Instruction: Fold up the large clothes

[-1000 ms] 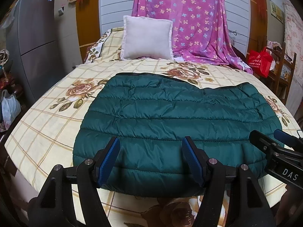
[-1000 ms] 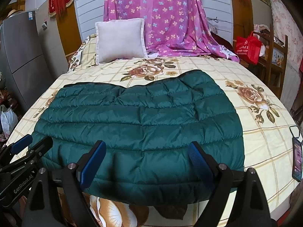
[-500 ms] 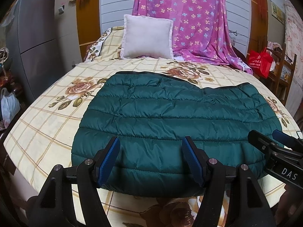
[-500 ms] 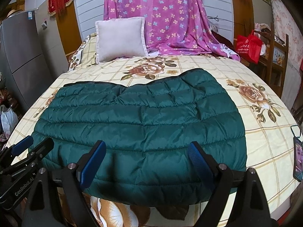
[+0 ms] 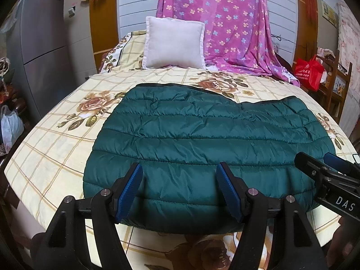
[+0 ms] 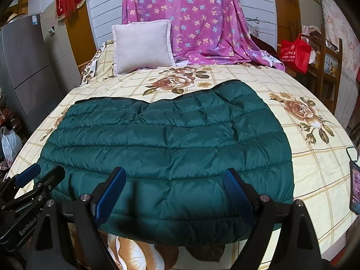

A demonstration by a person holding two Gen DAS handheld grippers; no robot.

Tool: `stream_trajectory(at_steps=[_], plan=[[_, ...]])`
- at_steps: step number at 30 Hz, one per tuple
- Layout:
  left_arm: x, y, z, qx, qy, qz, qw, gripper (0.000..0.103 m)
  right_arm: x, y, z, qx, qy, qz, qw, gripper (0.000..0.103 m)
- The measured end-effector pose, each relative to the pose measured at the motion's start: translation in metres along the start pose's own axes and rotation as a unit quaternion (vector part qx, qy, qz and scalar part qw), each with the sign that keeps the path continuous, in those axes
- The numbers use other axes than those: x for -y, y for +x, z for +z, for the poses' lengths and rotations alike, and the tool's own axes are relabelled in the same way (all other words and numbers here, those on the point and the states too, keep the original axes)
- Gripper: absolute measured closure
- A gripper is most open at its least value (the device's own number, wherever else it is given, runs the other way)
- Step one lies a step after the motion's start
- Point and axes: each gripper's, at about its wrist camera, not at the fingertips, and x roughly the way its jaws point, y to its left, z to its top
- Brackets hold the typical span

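Note:
A dark green quilted down jacket [image 5: 202, 144] lies folded flat on the bed, and shows in the right wrist view [image 6: 171, 148] too. My left gripper [image 5: 180, 175] is open and empty, hovering over the jacket's near left edge. My right gripper [image 6: 173, 180] is open and empty over the near right part. The right gripper also shows at the right edge of the left wrist view [image 5: 324, 164]. The left gripper shows at the left edge of the right wrist view [image 6: 40, 173].
The bed has a cream floral sheet [image 5: 56, 144]. A white pillow [image 5: 174, 42] and a pink flowered cloth [image 5: 225, 22] are at the head. A grey fridge [image 5: 42, 51] stands left. A red bag [image 5: 308, 70] and wooden chair [image 6: 328, 63] stand right. A phone [image 6: 354, 186] lies at the bed's right edge.
Both grippers have stayed open and drifted slightly back from the jacket. The jacket has not moved.

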Motion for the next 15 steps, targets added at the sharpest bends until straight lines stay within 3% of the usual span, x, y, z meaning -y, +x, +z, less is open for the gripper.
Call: stream_trajectory(at_steps=[15], plan=[[0.0009, 0.0004, -0.0010, -0.002, 0.002, -0.001, 1.0000, 0.054, 0.0004, 0.0011, -0.0007, -0.002, 0.001, 0.001, 1.000, 0.012]])
